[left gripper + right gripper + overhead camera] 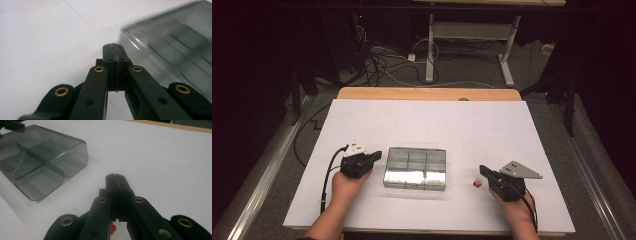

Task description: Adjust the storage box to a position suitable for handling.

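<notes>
The small red piece (476, 184) lies on the white surface (492, 130), just beside the right hand-held gripper (482, 170), whose jaws are together and empty. It looks light, stiff and tiny, best pinched across its sides. The clear compartment box (415, 168) sits mid-surface, its cells apparently empty. The left hand-held gripper (378, 155), jaws together, sits at the box's left edge.

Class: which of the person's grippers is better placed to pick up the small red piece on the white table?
Right. The right gripper, jaws shut, lies just beside the small red piece; the left gripper sits across the clear compartment box.
</notes>
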### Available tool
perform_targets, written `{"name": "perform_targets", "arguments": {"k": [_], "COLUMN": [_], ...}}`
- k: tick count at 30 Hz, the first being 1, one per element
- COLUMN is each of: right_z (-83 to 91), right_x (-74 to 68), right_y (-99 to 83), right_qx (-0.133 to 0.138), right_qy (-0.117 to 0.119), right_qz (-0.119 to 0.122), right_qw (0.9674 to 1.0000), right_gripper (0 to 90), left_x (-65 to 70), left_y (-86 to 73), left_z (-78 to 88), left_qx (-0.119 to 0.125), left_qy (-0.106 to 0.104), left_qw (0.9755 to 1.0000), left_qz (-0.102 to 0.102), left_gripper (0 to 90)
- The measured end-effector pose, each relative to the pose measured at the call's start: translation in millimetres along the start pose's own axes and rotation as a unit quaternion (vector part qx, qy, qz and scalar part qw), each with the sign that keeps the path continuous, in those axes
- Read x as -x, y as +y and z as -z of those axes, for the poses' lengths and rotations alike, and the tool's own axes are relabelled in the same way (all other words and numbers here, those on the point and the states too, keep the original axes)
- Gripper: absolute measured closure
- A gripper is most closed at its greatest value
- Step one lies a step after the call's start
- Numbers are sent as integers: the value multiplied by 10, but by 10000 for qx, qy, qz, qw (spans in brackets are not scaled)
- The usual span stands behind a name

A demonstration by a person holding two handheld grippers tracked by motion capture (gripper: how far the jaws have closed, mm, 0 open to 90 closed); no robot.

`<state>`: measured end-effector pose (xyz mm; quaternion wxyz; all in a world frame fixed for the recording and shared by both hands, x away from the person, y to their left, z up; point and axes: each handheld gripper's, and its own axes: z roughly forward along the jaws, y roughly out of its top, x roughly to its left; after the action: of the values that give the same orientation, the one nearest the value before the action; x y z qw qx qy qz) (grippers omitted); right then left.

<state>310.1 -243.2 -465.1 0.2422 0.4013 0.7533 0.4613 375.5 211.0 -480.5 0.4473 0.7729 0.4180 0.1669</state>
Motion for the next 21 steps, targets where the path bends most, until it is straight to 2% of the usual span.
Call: {"name": "perform_targets", "arguments": {"k": [3, 7, 11, 21], "right_z": [-7, -7, -1, -6], "right_x": [8, 23, 19, 18], "right_y": [-11, -11, -12, -24], "right_qx": [-29, -1, -2, -19], "right_qy": [22, 40, 37, 71], "right_qz": [-50, -58, -40, -35], "right_qw": [10000, 10000, 10000, 10000], "right_gripper": [900, 900, 900, 900], "left_x": [-82, -107, -101, -50], "left_y": [145, 265, 297, 266], "left_z": [-200, -346, -393, -450], "left_qx": [-16, -69, -48, -269], "left_qy": [27, -24, -77, -176], "left_qw": [10000, 9999, 9999, 9995], "left_qz": [76, 93, 128, -36], "left_gripper": [880, 880, 880, 881]}}
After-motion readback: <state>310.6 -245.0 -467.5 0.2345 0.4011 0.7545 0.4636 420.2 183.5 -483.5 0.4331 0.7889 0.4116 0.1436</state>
